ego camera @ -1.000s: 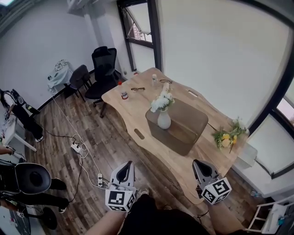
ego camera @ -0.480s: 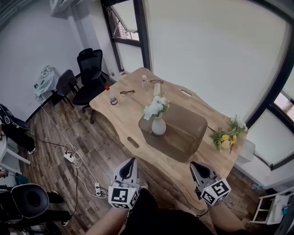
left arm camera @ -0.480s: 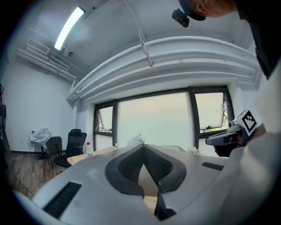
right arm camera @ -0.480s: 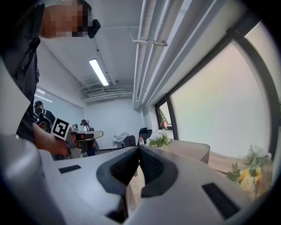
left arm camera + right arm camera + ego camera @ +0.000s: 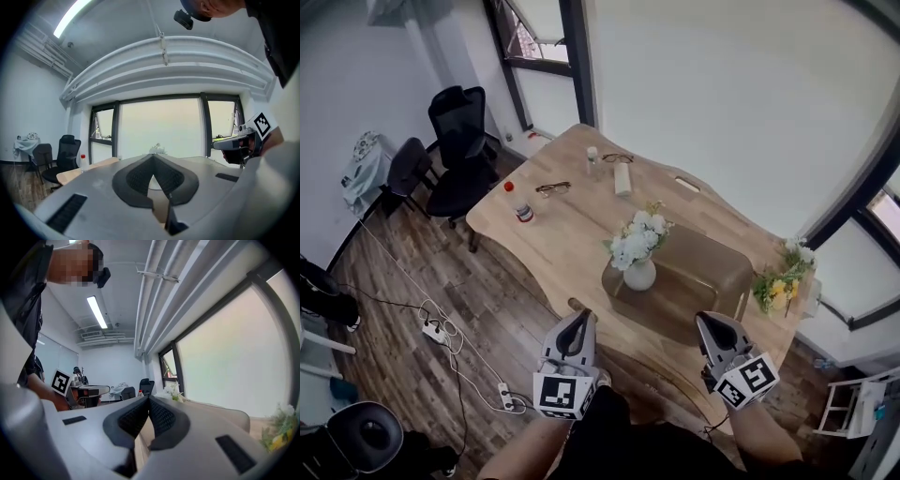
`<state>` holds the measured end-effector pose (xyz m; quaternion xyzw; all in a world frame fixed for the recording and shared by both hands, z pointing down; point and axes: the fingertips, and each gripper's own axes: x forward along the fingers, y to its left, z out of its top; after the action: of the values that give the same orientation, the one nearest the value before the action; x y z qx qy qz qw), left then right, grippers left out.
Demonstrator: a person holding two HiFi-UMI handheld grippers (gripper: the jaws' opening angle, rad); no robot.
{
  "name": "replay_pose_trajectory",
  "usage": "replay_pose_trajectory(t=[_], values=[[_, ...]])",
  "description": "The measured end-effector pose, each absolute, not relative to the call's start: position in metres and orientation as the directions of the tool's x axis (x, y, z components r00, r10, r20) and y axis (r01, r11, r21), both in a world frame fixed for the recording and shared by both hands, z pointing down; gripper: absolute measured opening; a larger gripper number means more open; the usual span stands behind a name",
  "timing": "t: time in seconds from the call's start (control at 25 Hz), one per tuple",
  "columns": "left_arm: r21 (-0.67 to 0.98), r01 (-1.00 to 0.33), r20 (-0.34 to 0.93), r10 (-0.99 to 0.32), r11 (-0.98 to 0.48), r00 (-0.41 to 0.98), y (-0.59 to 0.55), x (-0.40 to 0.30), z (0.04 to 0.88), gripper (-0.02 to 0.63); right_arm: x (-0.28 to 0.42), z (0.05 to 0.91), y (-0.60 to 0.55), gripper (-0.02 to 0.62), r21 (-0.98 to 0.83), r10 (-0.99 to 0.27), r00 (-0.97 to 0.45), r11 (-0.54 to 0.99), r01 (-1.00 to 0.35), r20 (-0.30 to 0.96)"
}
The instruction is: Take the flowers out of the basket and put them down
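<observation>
A room with a wood-plank floor (image 5: 441, 281) and white walls is seen from above; a pale wooden bench (image 5: 562, 234) stands slantwise under the windows, and two black office chairs (image 5: 450, 127) are placed at its far left end. A brown mat (image 5: 708, 272) lies on the bench; a white vase (image 5: 639, 275) stands at the mat's left edge, filled with white flowers (image 5: 639, 236); a bunch of yellow and white flowers (image 5: 781, 284) is found at the bench's right end, well apart from the vase, and whether a basket holds it cannot be told. A red-capped bottle (image 5: 518, 203) and a pair of glasses (image 5: 549, 189) are set near the left end.

The left gripper (image 5: 578, 319) is held at the bench's near edge, in front of the vase; its jaws are seen pressed together at the tips, with nothing between them. The right gripper (image 5: 710, 325) is held near the front of the mat; its jaws are likewise closed tip to tip and nothing is gripped.

Compared with a second ago, the bench is seen nearer and more fully; the vase is placed lower in the view and the chairs higher and further left; the left gripper, earlier above bare floor well short of the bench, has been brought to its edge; the jaws of both remain closed; the flowers have not been touched.
</observation>
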<state>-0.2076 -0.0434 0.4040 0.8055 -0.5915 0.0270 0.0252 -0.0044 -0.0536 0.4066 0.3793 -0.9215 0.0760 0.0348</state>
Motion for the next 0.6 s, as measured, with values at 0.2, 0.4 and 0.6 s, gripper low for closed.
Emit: replay_pose_trajectory(t=[0.2,0.4,0.6], values=[[0.021,-0.937,0.074,-0.934,-0.349,0.350,-0.084,-0.241,0.409,0.000,-0.034,0.405,-0.093,0.023,-0.086,-0.719,-0.676,0.672,-0.735,0.158],[0.038,-0.920,0.071,-0.918,-0.389,0.391,-0.124,-0.268,0.416,0.000,-0.045,0.402,-0.129,0.023,-0.053,-0.771,-0.611,0.612,-0.789,0.179],[0.043,-0.884,0.059,-0.882,-0.465,0.467,-0.157,-0.268,0.418,0.000,-0.051,0.386,-0.154,0.023,-0.009,-0.817,-0.554,0.560,-0.829,0.160]])
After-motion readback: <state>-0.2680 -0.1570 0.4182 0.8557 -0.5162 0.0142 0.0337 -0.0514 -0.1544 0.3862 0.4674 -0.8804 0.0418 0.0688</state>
